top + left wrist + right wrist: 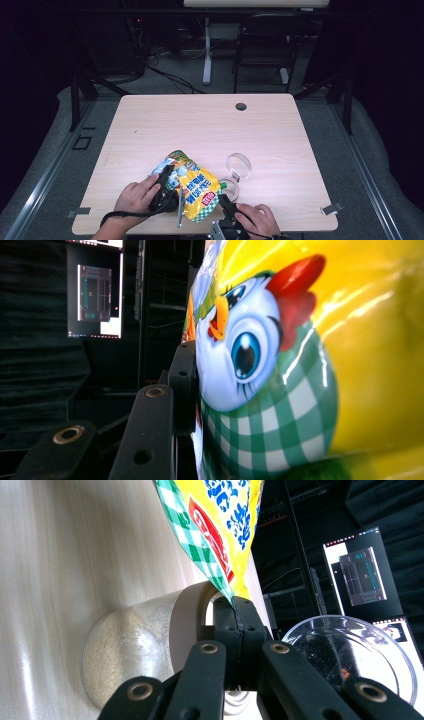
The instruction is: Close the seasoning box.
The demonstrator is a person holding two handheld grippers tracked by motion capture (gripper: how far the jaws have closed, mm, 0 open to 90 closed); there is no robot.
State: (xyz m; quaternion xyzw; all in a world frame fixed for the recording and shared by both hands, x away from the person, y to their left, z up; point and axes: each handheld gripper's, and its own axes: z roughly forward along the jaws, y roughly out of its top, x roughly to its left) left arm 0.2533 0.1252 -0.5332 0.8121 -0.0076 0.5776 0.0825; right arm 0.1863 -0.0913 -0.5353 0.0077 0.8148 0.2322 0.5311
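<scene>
Gleaming yellow snack bag (192, 187), green-checked, cartoon chick printed.

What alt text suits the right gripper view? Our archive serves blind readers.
The right gripper, jaws shut, pinches a corner of a yellow and green-checked snack bag above a pale wooden table. A jar of pale grains lies behind; a clear lid shows at right.

The snack bag (192, 186) carries blue and red lettering too blurred to read.
</scene>
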